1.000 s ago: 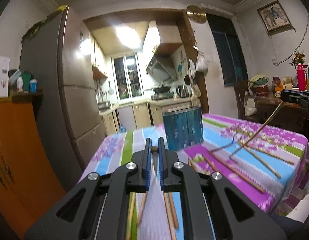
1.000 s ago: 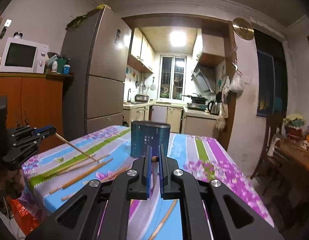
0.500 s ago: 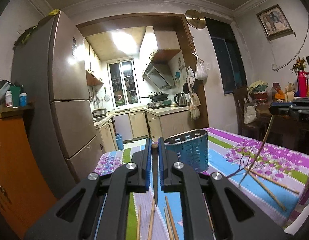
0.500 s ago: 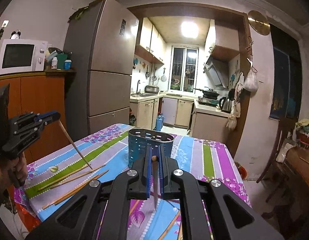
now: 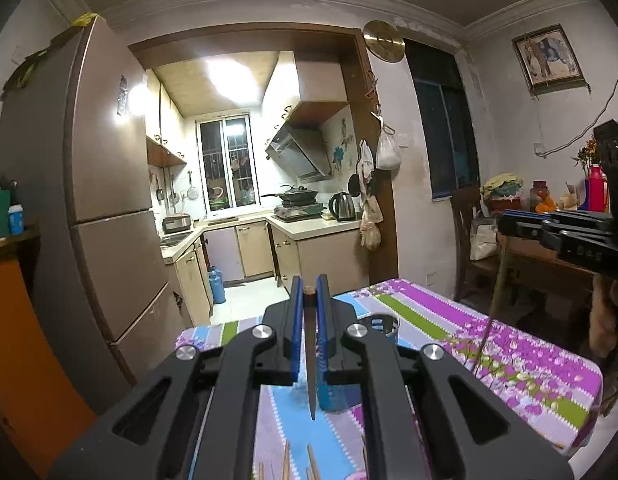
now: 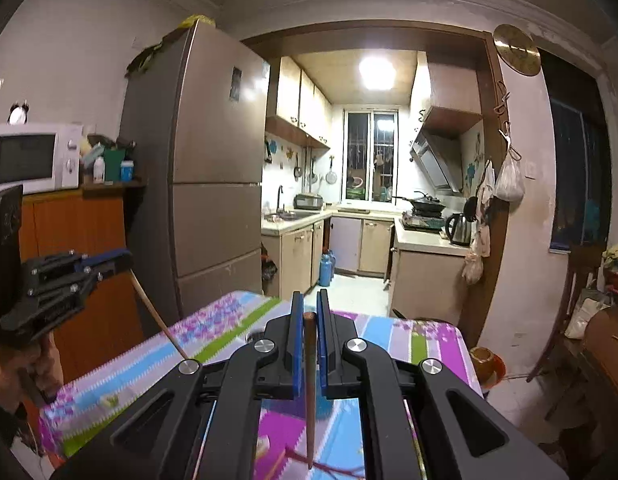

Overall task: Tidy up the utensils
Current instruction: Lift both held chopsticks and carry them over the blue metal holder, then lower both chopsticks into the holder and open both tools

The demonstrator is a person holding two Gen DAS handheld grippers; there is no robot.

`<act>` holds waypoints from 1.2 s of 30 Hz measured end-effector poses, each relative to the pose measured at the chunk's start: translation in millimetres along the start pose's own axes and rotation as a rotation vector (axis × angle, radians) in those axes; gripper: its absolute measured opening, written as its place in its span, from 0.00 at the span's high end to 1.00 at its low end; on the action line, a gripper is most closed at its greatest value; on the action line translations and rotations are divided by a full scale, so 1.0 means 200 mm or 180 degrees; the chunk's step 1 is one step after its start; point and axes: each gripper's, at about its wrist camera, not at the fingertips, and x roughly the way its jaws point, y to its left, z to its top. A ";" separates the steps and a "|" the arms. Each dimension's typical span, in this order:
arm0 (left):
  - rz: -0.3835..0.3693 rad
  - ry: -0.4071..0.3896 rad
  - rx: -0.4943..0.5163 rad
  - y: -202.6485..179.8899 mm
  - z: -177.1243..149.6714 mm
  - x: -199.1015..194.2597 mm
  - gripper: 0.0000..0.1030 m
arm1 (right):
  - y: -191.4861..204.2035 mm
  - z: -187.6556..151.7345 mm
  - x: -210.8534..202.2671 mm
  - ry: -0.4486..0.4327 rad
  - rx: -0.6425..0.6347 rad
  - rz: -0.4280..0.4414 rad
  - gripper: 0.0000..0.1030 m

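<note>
My left gripper is shut on a wooden chopstick that hangs point down above the table. My right gripper is shut on another chopstick, also hanging point down. The blue mesh utensil holder stands on the floral tablecloth, mostly hidden behind the left gripper's fingers. In the right wrist view the left gripper is at the far left with its chopstick slanting down. In the left wrist view the right gripper is at the far right. Several chopsticks lie on the cloth below.
A tall fridge stands beyond the table's far left. An orange cabinet with a microwave is at the left. A wooden chair and side table are at the right. The kitchen is behind.
Both grippers have risen well above the table with their chopsticks, which swung to hang point down. The utensil holder sank lower in both views, now mostly behind the fingers.
</note>
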 end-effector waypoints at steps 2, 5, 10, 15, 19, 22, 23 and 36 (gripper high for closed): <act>-0.0014 0.0023 -0.0001 -0.01 0.05 0.04 0.95 | -0.02 0.07 0.05 -0.0053 0.0033 0.0019 0.93; -0.0008 0.0021 0.0010 -0.02 0.11 0.08 0.95 | -0.05 0.18 0.12 -0.0118 0.0033 0.0014 0.93; -0.0005 -0.0024 -0.0029 0.01 0.25 0.14 0.95 | -0.08 0.35 0.25 -0.0192 0.0026 -0.0022 0.93; -0.0020 -0.0052 -0.0118 0.03 0.38 0.24 0.95 | -0.12 0.48 0.39 -0.0203 0.0058 -0.0040 0.93; -0.0030 -0.0008 -0.0097 0.01 0.42 0.34 0.95 | -0.14 0.53 0.51 -0.0146 0.0076 -0.0057 0.93; -0.0027 0.0069 -0.0085 0.00 0.41 0.40 0.95 | -0.14 0.53 0.60 -0.0057 0.0090 -0.0043 0.93; -0.0024 0.0095 -0.0086 -0.01 0.41 0.42 0.95 | -0.14 0.52 0.63 -0.0030 0.0093 -0.0040 0.93; -0.0041 0.0458 -0.0195 0.04 0.20 0.69 0.95 | -0.23 0.27 0.91 0.0342 0.0394 -0.0020 0.93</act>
